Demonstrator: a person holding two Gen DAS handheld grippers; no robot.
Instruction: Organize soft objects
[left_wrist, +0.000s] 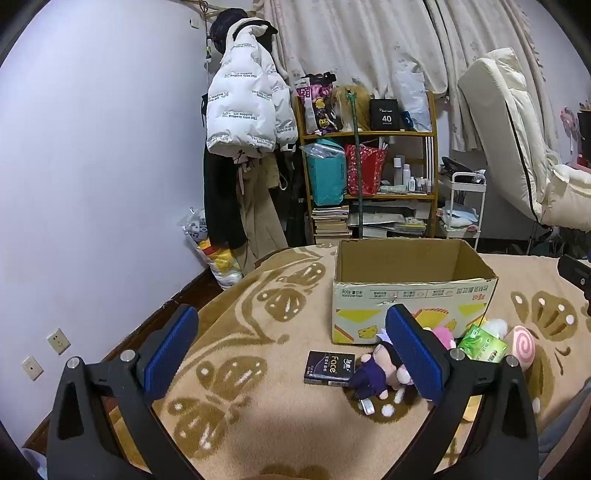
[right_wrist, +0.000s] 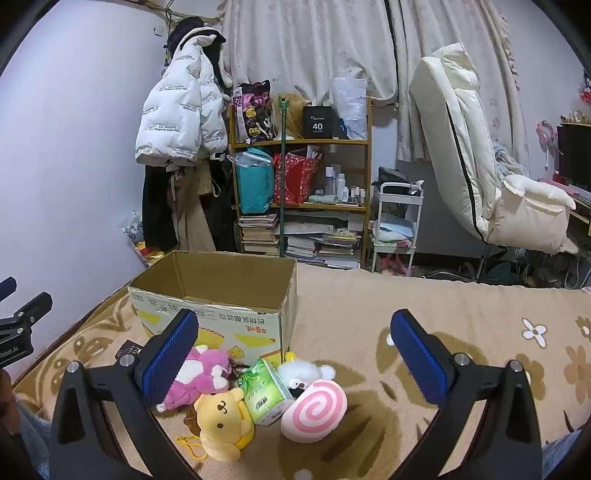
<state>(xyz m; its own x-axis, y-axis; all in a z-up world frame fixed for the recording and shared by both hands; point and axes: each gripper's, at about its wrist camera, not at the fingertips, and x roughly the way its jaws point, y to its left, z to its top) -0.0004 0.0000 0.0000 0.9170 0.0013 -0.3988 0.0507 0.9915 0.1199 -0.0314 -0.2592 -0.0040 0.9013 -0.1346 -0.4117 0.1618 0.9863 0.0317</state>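
left gripper (left_wrist: 291, 347): our fingers wide apart, nothing in them
right gripper (right_wrist: 293, 349): wide too, nothing held
plush pile (right_wrist: 218, 406): on the bed, near our fingers, just before the cardboard box (right_wrist: 221, 295)

I see a bed covered with a tan blanket (right_wrist: 369, 306) patterned in brown. On it stands an open cardboard box (right_wrist: 221, 291). Just in front of the box lie a pink plush (right_wrist: 207, 373), a yellow plush dog (right_wrist: 221, 417), a green tissue pack (right_wrist: 264, 391), a white plush (right_wrist: 301, 373) and a pink swirl cushion (right_wrist: 316, 410). A purple doll (left_wrist: 373, 373) and a black tissue pack (left_wrist: 328, 367) lie nearby.
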